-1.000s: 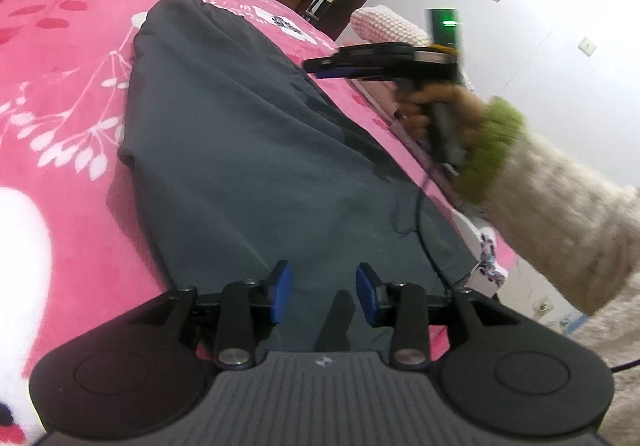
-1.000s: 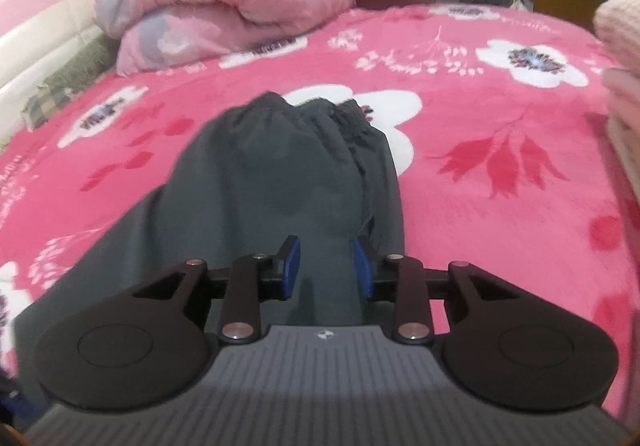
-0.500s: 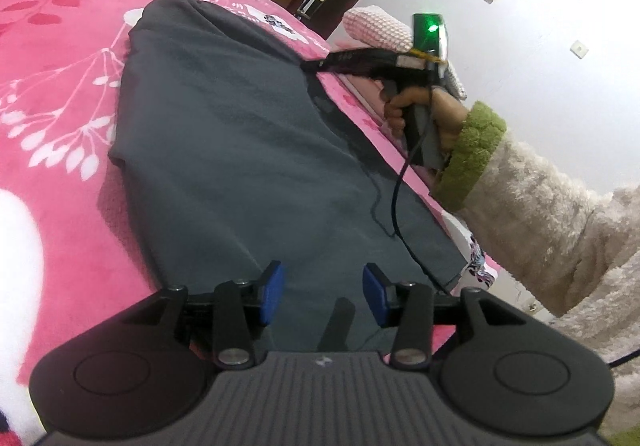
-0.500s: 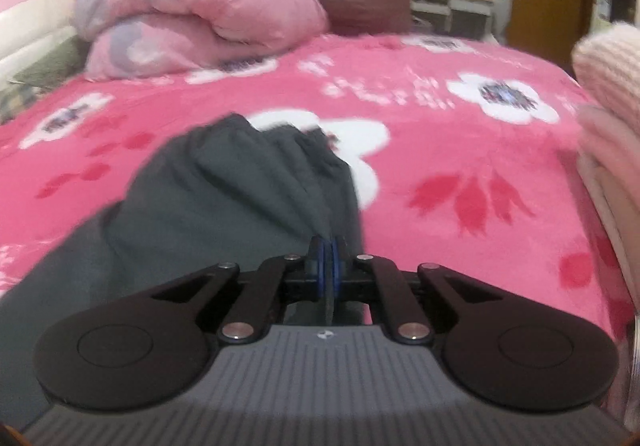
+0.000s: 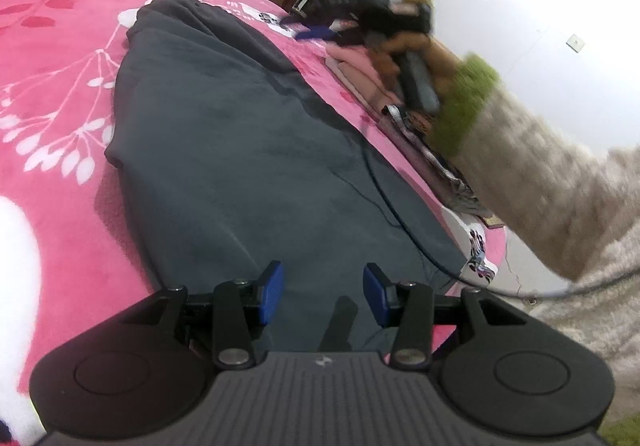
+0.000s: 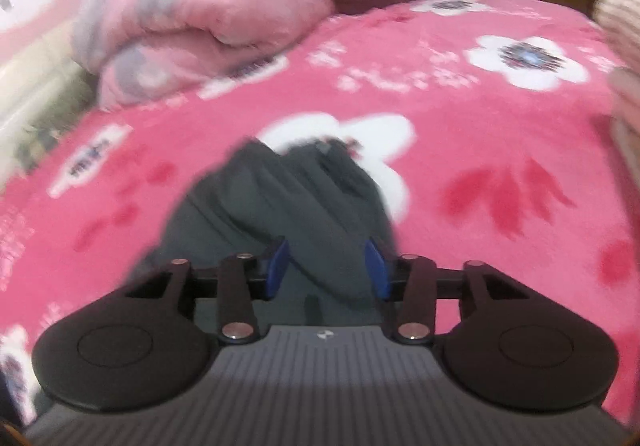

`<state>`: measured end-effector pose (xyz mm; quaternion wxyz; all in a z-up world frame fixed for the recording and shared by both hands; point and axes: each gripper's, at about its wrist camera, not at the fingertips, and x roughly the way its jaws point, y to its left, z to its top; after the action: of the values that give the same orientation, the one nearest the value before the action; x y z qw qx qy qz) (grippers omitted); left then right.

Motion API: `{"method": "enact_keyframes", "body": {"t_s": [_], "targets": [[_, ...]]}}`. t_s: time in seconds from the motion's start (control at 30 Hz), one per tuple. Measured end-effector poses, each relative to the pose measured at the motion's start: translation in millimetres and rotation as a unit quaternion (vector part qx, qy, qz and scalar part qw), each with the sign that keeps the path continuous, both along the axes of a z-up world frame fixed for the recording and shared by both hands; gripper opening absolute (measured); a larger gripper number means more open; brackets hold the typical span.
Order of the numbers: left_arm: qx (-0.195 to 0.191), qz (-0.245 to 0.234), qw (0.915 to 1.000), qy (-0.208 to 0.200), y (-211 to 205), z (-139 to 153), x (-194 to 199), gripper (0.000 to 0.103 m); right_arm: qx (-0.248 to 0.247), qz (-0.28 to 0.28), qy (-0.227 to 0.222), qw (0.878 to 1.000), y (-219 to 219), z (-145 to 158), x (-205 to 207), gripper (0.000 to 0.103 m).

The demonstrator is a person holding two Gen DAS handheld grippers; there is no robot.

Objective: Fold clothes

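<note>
The big pink fuzzy blanket with white flowers (image 5: 48, 94) covers the whole bed. On it lies the long dark grey soft pair of trousers (image 5: 224, 150), spread out flat, with its bunched top end far away near a white flower. It is not folded yet.

Beside the trousers, on the far edge of the bed, sits a pile of other folded clothes (image 5: 360, 74). A puffy pink and grey quilt (image 6: 192, 22) is rolled up at the head of the bed.

A fluffy beige sleeve with a green cuff (image 5: 520, 150) reaches over the bed, and a thin black cable (image 5: 384, 198) hangs from it across the grey cloth.

The left gripper (image 5: 322, 292) hovers over the near end of the trousers. Its blue pads are spread apart and pinch nothing. The right gripper (image 6: 328, 270) is blurry. Its jaws have just been opening, and the grey cloth shows in the gap, but the pads do not seem to squeeze it.

What could go wrong? Both grippers are open, so a lift now would leave the trousers behind. The soft cloth could slip out if only a tiny bit is pinched. The cable could catch in the fold. A fast swing could also knock the pile of clothes over.
</note>
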<state>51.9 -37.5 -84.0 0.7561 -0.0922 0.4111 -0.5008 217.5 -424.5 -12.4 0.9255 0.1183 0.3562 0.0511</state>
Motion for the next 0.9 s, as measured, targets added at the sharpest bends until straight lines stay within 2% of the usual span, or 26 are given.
{"method": "enact_keyframes", "body": {"t_s": [0.13, 0.2, 0.3, 0.33, 0.37, 0.47, 0.67, 0.73, 0.9], "targets": [[-0.002, 0.001, 1.0, 0.001, 1.1, -1.4, -1.1, 0.046, 0.002, 0.011, -0.008, 1.0, 2.6, -9.5, 51.4, 0.046], [-0.003, 0.001, 1.0, 0.003, 1.4, -2.7, 1.2, 0.046, -0.003, 0.006, -0.005, 1.0, 0.1, -23.7, 76.7, 0.046], [-0.006, 0.001, 1.0, 0.007, 1.6, -3.2, 2.4, 0.046, 0.021, 0.014, 0.011, 1.0, 0.4, -41.6, 98.5, 0.045], [-0.007, 0.0, 0.9999, 0.008, 1.7, -3.7, 2.3, 0.046, 0.028, 0.017, 0.017, 0.999, 1.6, -46.7, 103.7, 0.037], [-0.009, 0.0, 0.9999, 0.01, 1.9, -4.2, 2.3, 0.046, 0.034, 0.021, 0.023, 0.999, 2.8, -51.8, 108.8, 0.022], [-0.012, -0.001, 0.9998, 0.014, 2.7, -4.9, 2.3, 0.046, 0.019, 0.038, 0.006, 0.999, 16.2, -49.2, 102.4, 0.004], [-0.013, -0.001, 0.9998, 0.017, 3.4, -6.1, 5.2, 0.046, 0.005, 0.033, -0.085, 0.996, 16.7, -14.4, 70.9, 0.003], [-0.013, 0.0, 0.9997, 0.02, 3.6, -5.9, 6.3, 0.046, -0.003, 0.018, -0.091, 0.996, 8.2, -11.8, 68.7, 0.003], [-0.011, 0.004, 0.9996, 0.025, 3.5, -5.1, 6.7, 0.046, -0.034, -0.014, -0.058, 0.998, -6.7, -42.5, 91.8, 0.003]]}}
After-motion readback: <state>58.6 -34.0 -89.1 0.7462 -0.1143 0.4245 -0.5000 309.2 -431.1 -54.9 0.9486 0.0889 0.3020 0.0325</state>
